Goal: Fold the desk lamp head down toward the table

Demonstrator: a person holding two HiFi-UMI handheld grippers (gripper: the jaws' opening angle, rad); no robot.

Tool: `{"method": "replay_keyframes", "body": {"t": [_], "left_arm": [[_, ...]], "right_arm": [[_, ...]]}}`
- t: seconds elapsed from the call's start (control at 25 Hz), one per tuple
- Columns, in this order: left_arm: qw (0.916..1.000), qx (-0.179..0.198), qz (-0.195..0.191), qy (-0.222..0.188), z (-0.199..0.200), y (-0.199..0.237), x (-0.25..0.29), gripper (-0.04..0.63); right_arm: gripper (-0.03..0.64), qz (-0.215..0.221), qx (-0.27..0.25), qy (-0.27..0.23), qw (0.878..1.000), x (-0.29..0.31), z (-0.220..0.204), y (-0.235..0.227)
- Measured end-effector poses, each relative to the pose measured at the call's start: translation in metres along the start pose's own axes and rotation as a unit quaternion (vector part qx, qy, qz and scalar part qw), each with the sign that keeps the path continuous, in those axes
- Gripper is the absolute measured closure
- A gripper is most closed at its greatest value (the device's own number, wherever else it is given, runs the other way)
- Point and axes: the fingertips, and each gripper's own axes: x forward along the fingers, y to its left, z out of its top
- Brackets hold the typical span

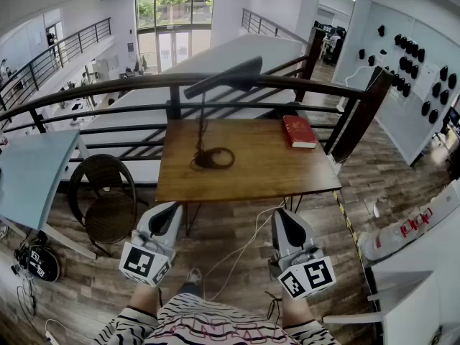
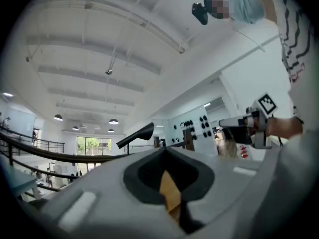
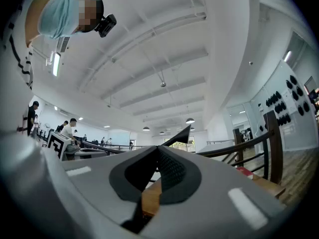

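Your left gripper (image 1: 169,208) is clenched, jaws pressed together with nothing between them. It hangs over the wooden floor just short of the near edge of the table (image 1: 273,175), touching nothing. In the left gripper view its closed tips (image 2: 167,152) point slightly upward, toward the lamp.

Your right gripper (image 1: 282,213) is clenched and empty too. It sits level with the left one, short of the same table edge, and its closed tips (image 3: 158,149) are also raised a little.

The desk lamp (image 1: 203,121) stands on the table, left of centre and well apart from both grippers. Its round base (image 1: 213,158) rests on the wood. A thin upright stem carries the long dark head (image 1: 224,77), which is raised high and tilted, with its right end uppermost.

A red book (image 1: 298,131) lies near the table's far right corner. A dark chair (image 1: 108,196) stands to the left of the table, and a railing (image 1: 100,88) runs behind it.
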Motion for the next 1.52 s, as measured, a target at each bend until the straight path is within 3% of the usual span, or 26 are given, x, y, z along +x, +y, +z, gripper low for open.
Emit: {"method": "replay_keyframes", "body": {"t": [0.24,0.28,0.36,0.48,0.68,0.84,1.16,1.4,1.52], "left_arm": [[0.9997,-0.004,-0.021,-0.011,-0.009,0.014,0.022,0.592],[0.9996,-0.007,-0.027,-0.012,-0.012,0.017,0.029,0.583],[0.9992,-0.013,-0.036,-0.009,-0.021,0.025,0.043,0.458],[0.9986,-0.021,-0.05,-0.001,-0.038,0.046,0.063,0.437],[0.9976,-0.031,-0.06,0.016,-0.066,0.098,0.102,0.341],[0.996,-0.042,-0.076,0.022,-0.099,0.181,0.155,0.316],[0.9923,-0.057,-0.106,0.031,-0.158,0.422,0.316,0.308],[0.989,-0.065,-0.129,0.035,-0.19,0.485,0.331,0.307],[0.9882,-0.073,-0.129,0.038,-0.206,0.492,0.364,0.305]], "right_arm": [[0.614,-0.001,0.018,-0.007,1.0,0.025,-0.01,-0.009],[0.572,-0.005,0.019,-0.003,1.0,0.031,-0.013,-0.012],[0.457,-0.012,0.022,0.003,1.0,0.047,-0.02,-0.019],[0.446,-0.023,0.023,0.006,0.999,0.077,-0.03,-0.027],[0.391,-0.037,0.021,0.01,0.999,0.139,-0.045,-0.041],[0.371,-0.055,0.011,0.007,0.998,0.236,-0.062,-0.057],[0.364,-0.095,-0.017,-0.004,0.995,0.515,-0.086,-0.116],[0.364,-0.113,-0.052,-0.004,0.992,0.579,-0.093,-0.109],[0.364,-0.114,-0.07,0.001,0.991,0.601,-0.091,-0.14]]}}
